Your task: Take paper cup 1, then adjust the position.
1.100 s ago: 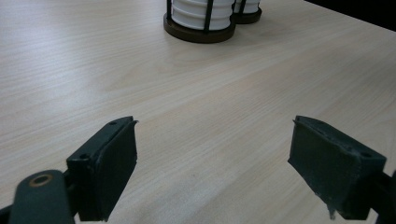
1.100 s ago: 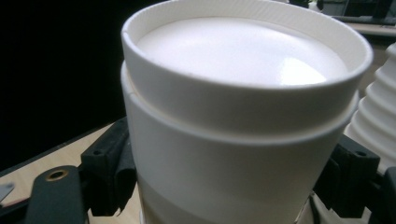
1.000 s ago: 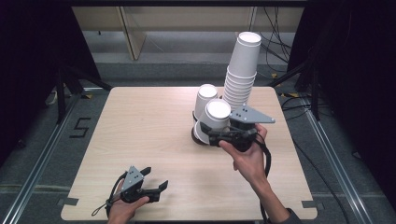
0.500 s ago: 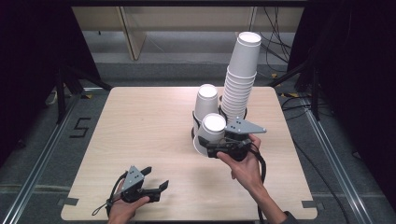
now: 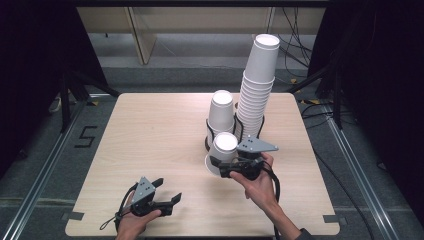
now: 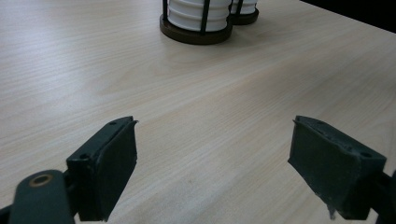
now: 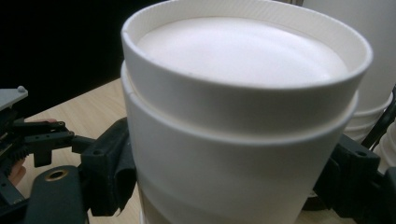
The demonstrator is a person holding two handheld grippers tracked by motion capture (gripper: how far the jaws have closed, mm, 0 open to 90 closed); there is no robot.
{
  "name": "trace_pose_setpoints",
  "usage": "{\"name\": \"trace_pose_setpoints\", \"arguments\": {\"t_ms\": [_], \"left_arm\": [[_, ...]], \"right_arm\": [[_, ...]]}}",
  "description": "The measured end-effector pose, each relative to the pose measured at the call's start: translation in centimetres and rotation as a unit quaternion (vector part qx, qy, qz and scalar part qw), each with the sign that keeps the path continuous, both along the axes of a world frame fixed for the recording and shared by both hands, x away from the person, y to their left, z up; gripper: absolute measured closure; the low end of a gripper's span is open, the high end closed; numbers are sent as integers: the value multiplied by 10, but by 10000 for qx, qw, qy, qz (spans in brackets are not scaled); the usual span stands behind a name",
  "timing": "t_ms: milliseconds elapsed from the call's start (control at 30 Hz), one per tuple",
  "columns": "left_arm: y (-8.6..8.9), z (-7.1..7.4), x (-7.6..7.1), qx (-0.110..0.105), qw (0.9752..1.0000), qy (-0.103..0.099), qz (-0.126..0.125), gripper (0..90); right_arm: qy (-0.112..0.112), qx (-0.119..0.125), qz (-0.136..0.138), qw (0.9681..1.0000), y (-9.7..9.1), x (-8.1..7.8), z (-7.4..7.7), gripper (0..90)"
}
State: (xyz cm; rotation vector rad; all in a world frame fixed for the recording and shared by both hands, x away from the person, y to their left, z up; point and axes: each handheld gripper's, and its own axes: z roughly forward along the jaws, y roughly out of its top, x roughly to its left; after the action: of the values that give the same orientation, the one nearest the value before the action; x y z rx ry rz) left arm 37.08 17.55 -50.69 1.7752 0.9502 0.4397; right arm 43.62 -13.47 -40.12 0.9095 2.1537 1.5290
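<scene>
Right gripper [image 5: 220, 167] fingers clamped (mid-table); left gripper [image 5: 167, 192] fingers spread wide, low near table edge.

- One tall stack of paper cups [image 5: 257, 90], too many to count singly.
- One short stack of cups [image 5: 221, 111] beside it.
- One cup [image 5: 223, 152] held apart.
- Two black holders [image 6: 196, 33].
- Two grippers [image 5: 231, 169] [image 5: 159, 192].
- One table [image 5: 150, 135].

A light wooden table [image 5: 150, 150] with rounded corners carries everything. Toward its far right stand two black wire holders [image 5: 208, 144], side by side, each holding upside-down white paper cups: a short stack [image 5: 221, 111] and a tall leaning stack [image 5: 257, 87].
</scene>
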Motion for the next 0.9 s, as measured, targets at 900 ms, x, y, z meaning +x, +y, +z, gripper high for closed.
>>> {"name": "trace_pose_setpoints", "arguments": {"t_ms": [900], "left_arm": [[-5, 3, -5, -302, 9992, -174, -184, 146]], "right_arm": [[359, -130, 352, 9987, 13, -4, -35, 196]]}}
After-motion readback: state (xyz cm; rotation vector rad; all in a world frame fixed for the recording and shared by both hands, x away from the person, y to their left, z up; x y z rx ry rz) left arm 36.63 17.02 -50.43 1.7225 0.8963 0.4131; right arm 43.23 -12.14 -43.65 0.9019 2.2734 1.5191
